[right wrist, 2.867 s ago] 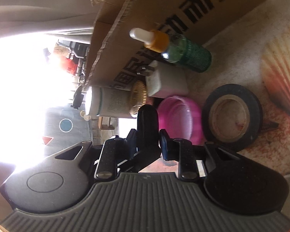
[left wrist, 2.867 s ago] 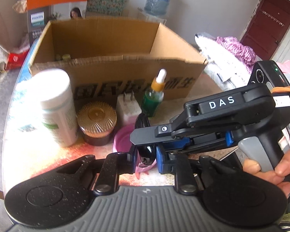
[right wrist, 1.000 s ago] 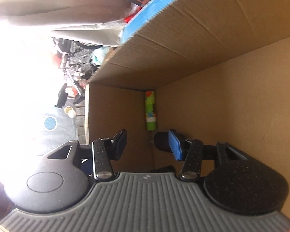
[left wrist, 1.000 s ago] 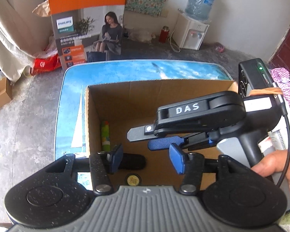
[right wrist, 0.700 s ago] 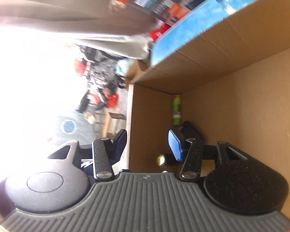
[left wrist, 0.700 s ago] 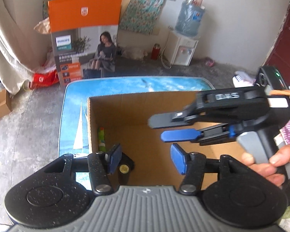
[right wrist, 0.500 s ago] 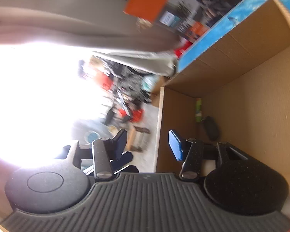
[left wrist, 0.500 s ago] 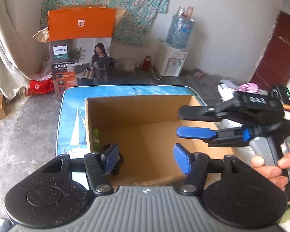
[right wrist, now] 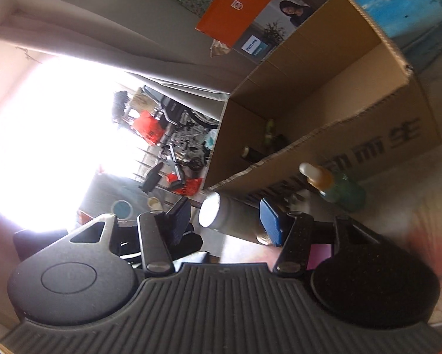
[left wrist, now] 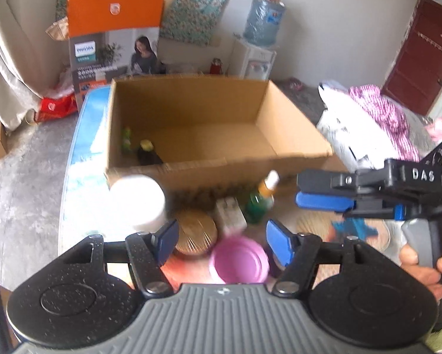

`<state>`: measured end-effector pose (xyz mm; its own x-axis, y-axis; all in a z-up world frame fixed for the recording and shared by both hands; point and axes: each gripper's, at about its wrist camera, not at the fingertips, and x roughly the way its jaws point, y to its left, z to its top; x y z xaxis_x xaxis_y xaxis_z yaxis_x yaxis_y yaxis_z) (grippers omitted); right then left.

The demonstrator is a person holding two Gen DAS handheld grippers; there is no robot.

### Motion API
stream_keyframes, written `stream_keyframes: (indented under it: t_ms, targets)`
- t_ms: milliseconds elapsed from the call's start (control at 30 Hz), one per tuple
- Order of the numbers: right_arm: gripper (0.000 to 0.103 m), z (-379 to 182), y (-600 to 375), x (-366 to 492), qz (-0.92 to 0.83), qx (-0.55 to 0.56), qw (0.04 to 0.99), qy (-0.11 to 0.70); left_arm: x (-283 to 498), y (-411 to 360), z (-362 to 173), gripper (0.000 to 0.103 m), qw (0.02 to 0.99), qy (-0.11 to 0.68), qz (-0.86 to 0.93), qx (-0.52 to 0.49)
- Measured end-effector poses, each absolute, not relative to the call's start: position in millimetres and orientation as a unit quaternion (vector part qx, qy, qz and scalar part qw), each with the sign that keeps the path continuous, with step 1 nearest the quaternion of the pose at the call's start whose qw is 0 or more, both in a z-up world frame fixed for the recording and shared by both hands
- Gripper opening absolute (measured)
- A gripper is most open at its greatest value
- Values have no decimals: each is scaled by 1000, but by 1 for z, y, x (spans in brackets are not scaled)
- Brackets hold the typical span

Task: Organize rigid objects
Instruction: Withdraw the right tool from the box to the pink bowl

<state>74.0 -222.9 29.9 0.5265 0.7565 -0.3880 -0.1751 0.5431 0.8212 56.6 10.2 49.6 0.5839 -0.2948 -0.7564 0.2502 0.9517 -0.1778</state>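
An open cardboard box (left wrist: 283, 109) stands on the table; a dark bottle (left wrist: 148, 155) and a green tube (left wrist: 126, 138) lie in its left corner. In front of it stand a white bottle (left wrist: 137, 200), a gold-lidded jar (left wrist: 196, 231), a white plug (left wrist: 231, 214), a green dropper bottle (left wrist: 259, 199) and a pink lid (left wrist: 238, 262). My left gripper (left wrist: 222, 240) is open and empty above the pink lid. My right gripper (left wrist: 315, 190) is open and empty at the right, level with the box front. In the right wrist view the open right gripper (right wrist: 225, 221) frames the white bottle (right wrist: 221, 216).
A blue printed tabletop (left wrist: 82, 135) carries everything. An orange Philips carton (left wrist: 114, 38) stands on the floor behind. White and pink cloth (left wrist: 365, 115) lies at the right. A water dispenser (left wrist: 259, 44) stands by the far wall.
Both grippers have pulled back from over the box to the near side of it. The black object that the right gripper held 2.9 s ago now lies in the box.
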Motion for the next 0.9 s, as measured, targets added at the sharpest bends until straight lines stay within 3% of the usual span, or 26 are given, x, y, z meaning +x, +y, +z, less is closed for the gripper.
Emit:
stream_keyframes:
  t_ms: [600,900]
  targets:
    - [52,-30,-244,35,236,351,783,456,41,-36,-31,70,853,489,-181,21]
    - [52,-21,-255,34,199,315,817,441,30,-64,-26,70,863,449,-223,64]
